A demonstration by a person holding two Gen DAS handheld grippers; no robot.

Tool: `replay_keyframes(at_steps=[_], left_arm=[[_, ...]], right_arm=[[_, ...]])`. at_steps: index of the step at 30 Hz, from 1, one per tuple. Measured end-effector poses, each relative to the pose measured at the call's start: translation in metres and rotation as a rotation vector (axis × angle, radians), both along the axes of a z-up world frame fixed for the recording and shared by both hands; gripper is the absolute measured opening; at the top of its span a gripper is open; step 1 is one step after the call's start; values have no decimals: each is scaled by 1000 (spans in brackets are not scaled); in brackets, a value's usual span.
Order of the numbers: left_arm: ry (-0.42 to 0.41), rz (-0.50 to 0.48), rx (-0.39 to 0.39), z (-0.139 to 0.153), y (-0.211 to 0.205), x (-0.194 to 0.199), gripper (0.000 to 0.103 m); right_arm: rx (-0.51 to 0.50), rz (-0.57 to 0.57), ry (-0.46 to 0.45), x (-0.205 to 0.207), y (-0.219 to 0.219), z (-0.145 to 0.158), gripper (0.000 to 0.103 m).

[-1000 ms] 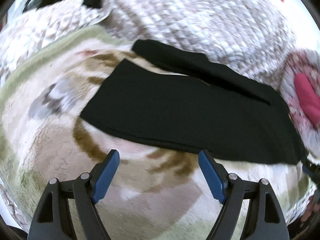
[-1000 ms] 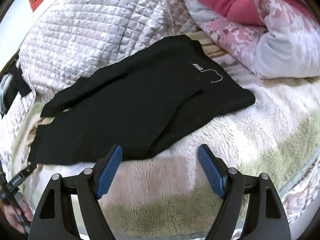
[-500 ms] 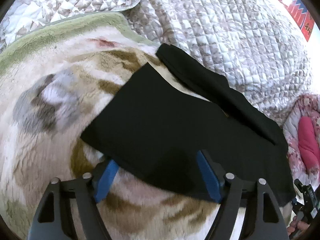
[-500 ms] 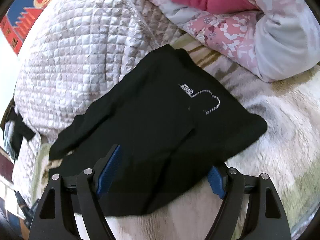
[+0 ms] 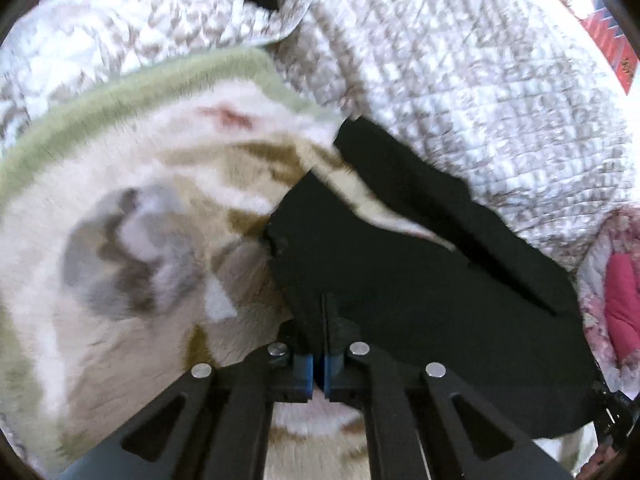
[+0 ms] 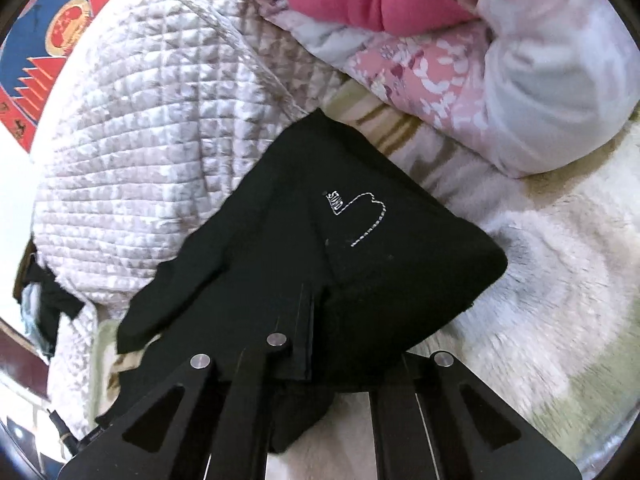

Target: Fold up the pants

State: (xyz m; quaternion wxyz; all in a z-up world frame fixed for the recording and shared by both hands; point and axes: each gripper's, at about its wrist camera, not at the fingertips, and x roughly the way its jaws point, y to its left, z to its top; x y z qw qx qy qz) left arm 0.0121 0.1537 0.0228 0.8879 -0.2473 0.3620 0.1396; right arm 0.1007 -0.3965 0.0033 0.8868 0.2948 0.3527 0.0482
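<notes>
Black pants lie across a fluffy cream blanket, one leg spread towards the quilt. My left gripper is shut on their near edge, and the cloth puckers around the blue pads. In the right wrist view the pants show a small white stitched logo near the waist. My right gripper is shut on the near edge there too. Black fabric bunches over its fingers and hangs below them, hiding the pads.
A quilted beige bedspread rises behind the pants. Pink floral pillows are piled at the waist end. A red and blue poster hangs on the wall. A dark garment sits at the bed's far corner.
Both grippers moved forward from the bare blanket onto the near edge of the pants and closed on it. The fabric now bunches at each grip.
</notes>
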Motion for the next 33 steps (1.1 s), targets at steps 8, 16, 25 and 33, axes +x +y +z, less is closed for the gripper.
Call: replay_keyframes(at_steps=[8,16,25,33], left_arm=[[-27,-26,20,19,6,-67,4],[123,-51,0,-21,4,-81,6],[94,86,136,10,18,-110,12],[44,-200,163,22,-43,-35,25]], right_arm=[[-15,21,31,-66,-13,5,4],[-57,34,114,-74,-14,-16,5],[-232,-151,33,-118,-28,26,31],[-453,67,-83,-75,28,45,38]])
